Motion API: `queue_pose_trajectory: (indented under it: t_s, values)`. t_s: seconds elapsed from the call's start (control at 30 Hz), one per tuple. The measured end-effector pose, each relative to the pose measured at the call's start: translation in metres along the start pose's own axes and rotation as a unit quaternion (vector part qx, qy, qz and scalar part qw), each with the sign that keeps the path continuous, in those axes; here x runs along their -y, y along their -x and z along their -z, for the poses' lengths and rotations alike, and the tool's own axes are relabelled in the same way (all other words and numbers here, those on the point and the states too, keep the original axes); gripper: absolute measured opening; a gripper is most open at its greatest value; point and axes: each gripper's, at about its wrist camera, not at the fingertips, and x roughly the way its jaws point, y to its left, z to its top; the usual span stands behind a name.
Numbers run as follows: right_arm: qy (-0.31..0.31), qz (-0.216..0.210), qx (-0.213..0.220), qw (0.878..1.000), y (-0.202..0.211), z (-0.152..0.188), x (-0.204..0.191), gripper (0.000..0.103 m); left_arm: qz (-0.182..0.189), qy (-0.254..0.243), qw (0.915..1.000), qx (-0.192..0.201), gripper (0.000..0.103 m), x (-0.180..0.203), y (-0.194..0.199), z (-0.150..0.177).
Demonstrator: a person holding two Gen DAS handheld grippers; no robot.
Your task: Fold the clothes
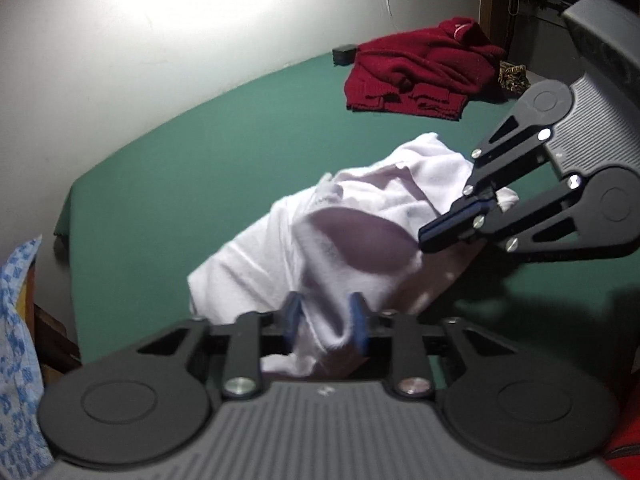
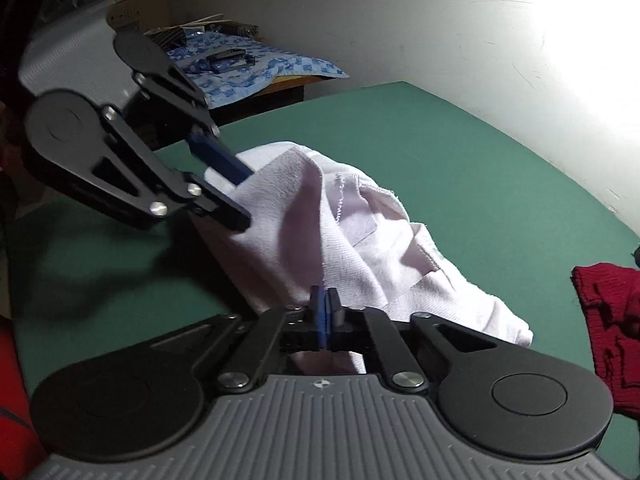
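Both tongs had hold of the white garment (image 1: 320, 248), which was lifted in a bunched heap above the green table (image 1: 192, 184). At the bottom centre of the left wrist view, the left gripper (image 1: 325, 324) stood partly open, its blue pads (image 1: 358, 320) spaced apart with a fold of white cloth running down between them; whether the pads pressed the cloth could not be told for sure. From the right wrist view the same left gripper (image 2: 240, 196) appeared at left of centre, its fingers apart and touching the upper edge of the garment (image 2: 360, 240).

At the bottom centre of the right wrist view, the right gripper (image 2: 325, 316) was pinched nearly closed, pads almost together on a thin edge of the white fabric. In the left wrist view it entered from the right of the frame, the right gripper (image 1: 452, 228) clamped on the garment's far upper corner.

A crumpled red sweater (image 1: 420, 76) lay on the green table at the upper right, well apart from the white garment, with a small black box (image 1: 344, 54) just beside it near the wall. A blue patterned cloth (image 2: 248, 72) covered a surface at the upper left of the right wrist view.
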Motion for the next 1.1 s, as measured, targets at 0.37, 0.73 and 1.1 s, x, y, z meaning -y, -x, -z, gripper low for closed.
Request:
queue_pose_trajectory:
  t_s: [0.37, 0.73, 1.1]
  values:
    - [0.065, 0.043, 0.018, 0.997, 0.020, 0.015, -0.035, 0.027, -0.023, -0.056, 0.9981, -0.011, 0.015, 0.018, 0.015, 0.024]
    - [0.003, 0.044, 0.023, 0.999, -0.010, -0.001, -0.011, 0.001, 0.001, -0.003, 1.0000, 0.005, 0.008, 0.003, 0.014, 0.005]
    - [0.037, -0.041, -0.045, 0.997, 0.013, 0.032, -0.052, 0.003, -0.018, -0.039, 0.9989, -0.018, 0.018, 0.012, 0.041, 0.027]
